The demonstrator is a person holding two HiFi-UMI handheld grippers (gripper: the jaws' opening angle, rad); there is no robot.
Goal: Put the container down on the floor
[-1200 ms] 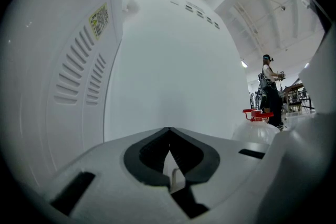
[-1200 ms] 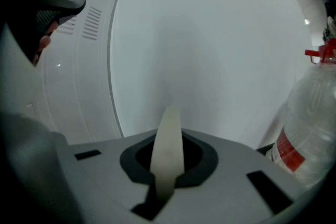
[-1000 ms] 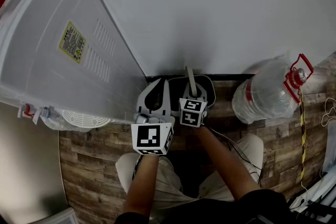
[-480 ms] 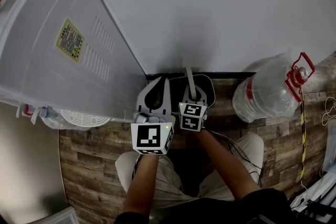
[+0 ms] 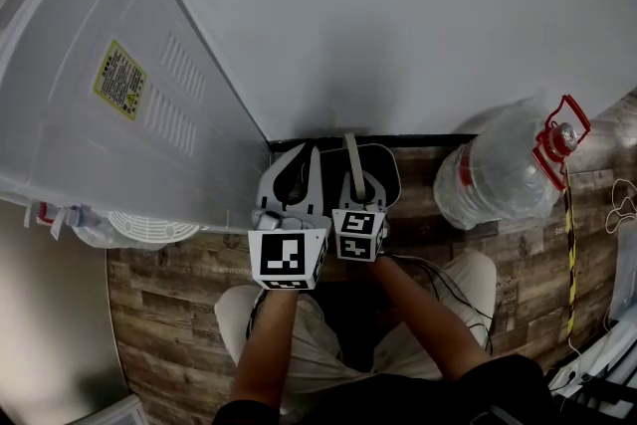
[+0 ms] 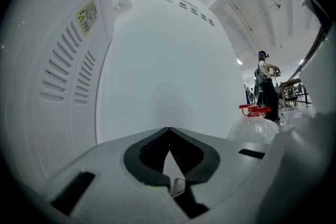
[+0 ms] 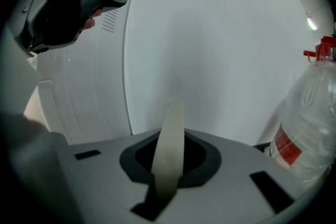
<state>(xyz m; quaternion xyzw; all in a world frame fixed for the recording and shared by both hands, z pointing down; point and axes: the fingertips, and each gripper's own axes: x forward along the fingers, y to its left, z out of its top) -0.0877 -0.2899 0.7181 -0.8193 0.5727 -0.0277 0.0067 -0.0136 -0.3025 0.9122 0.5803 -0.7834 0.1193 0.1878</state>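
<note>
The container, a big clear water bottle (image 5: 493, 182) with a red handle (image 5: 557, 140), lies tilted on the wood floor by the wall at the right; it also shows in the right gripper view (image 7: 307, 120) and the left gripper view (image 6: 255, 126). Neither gripper touches it. My right gripper (image 5: 358, 159) is shut on a pale beige band (image 7: 177, 115) that sticks up out of its jaws (image 5: 349, 150). My left gripper (image 5: 307, 154) sits just to its left, jaws closed with nothing held (image 6: 169, 136). Both point at the white wall.
A tall white appliance (image 5: 119, 95) with vent slots and a yellow label leans in at the left. The white wall (image 5: 418, 15) meets the floor (image 5: 169, 289) just ahead of the grippers. Cables and striped tape (image 5: 572, 234) lie at the right. A person (image 6: 265, 86) stands far off.
My right gripper has drawn back a little toward me and to the left, still shut on the band. The left gripper and the bottle have kept their places.
</note>
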